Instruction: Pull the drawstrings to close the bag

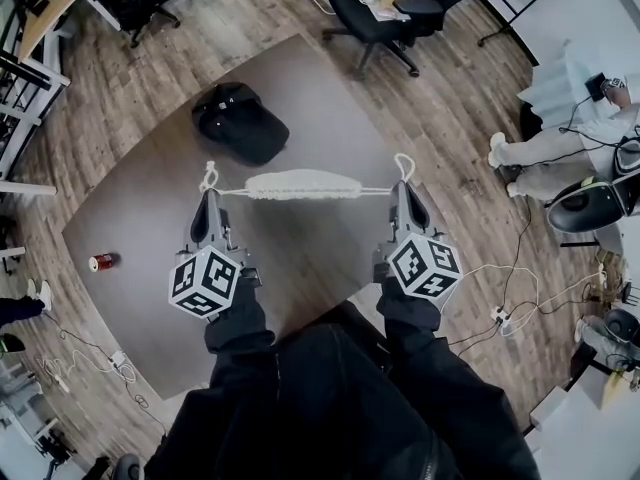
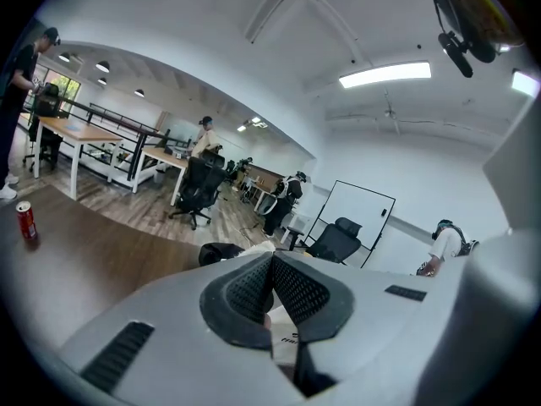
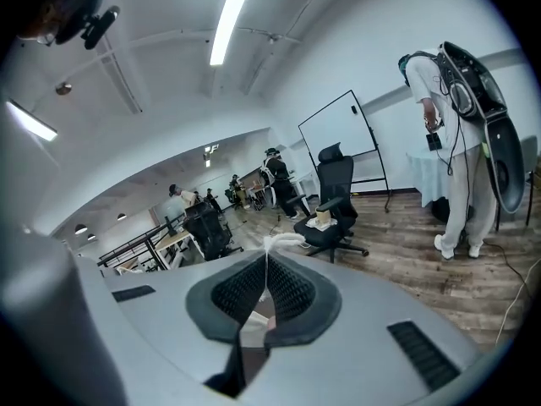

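Observation:
In the head view a white drawstring bag [image 1: 303, 184] hangs bunched into a narrow band between my two grippers, above the table. Its cords run out taut to either side. My left gripper [image 1: 210, 196] is shut on the left drawstring [image 1: 209, 176], whose loop sticks out past the jaw tips. My right gripper [image 1: 402, 190] is shut on the right drawstring [image 1: 404, 166], looped the same way. In the right gripper view the white loop [image 3: 283, 242] shows just beyond the closed pads [image 3: 292, 290]. The left gripper view shows its ribbed pads [image 2: 296, 290] pressed together; the cord there is mostly hidden.
A black cap [image 1: 240, 121] lies on the brown table [image 1: 150, 218] beyond the bag. A red can [image 1: 101, 262] stands near the table's left edge. A black office chair [image 1: 390, 13] stands past the table, a person [image 1: 560, 153] stands at the right, and cables lie on the floor.

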A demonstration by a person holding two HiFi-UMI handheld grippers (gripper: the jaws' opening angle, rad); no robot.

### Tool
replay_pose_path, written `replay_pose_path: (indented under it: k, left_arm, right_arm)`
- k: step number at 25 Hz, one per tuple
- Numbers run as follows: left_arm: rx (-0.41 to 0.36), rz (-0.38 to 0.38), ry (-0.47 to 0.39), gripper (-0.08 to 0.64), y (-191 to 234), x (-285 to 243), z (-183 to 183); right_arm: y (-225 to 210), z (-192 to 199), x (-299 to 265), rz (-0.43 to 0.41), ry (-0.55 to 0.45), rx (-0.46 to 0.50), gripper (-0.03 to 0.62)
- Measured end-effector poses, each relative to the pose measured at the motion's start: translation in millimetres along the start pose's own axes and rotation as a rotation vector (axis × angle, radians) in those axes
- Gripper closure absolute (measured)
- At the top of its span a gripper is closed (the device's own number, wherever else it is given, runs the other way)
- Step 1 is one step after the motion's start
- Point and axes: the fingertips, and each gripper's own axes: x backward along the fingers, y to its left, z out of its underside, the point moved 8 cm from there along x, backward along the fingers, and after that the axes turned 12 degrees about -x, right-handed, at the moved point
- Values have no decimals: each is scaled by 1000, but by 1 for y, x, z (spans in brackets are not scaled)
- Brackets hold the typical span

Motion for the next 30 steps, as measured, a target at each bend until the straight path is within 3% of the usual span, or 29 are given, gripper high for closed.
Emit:
replay_pose_path:
  k: [13,23,30]
  left_arm:
    - [-3,-32,-54,529,5,22,-22]
    - [12,-74,-81,529,17,34,-29]
    - [20,-108,-103,529,31,37,-40]
  right_arm:
    - [1,-19,21,27,-58,55,568]
    - [-10,-26,29,58,-78,46,568]
    - [16,-46,19,12,-107,104,568]
